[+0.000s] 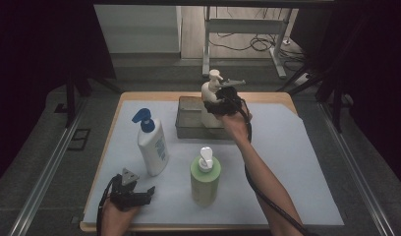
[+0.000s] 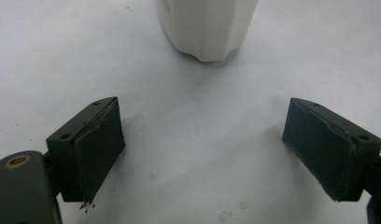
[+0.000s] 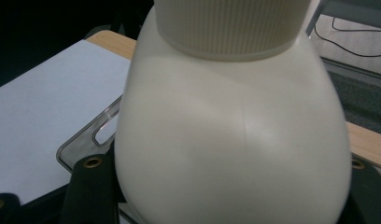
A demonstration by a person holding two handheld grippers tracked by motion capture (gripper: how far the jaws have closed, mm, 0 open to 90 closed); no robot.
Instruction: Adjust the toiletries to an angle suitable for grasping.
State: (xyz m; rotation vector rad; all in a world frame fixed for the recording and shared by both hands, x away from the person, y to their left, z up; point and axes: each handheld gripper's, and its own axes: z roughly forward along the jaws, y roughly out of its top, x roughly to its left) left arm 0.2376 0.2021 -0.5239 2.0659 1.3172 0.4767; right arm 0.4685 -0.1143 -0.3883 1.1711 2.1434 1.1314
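Dark room, grey floor, white frame, floor cables

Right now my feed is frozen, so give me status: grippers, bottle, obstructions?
Right gripper shut on cream pump bottle at the clear tray. Left gripper open, idle near white bottle. Nothing blocking.

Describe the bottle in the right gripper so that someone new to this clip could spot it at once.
Start at the clear bin at the far edge of the white-covered table. The cream pump bottle stands upright in it, with the right gripper clamped around its body. Its neighbours stand on the table outside the bin: a white bottle with a blue pump and a green bottle.
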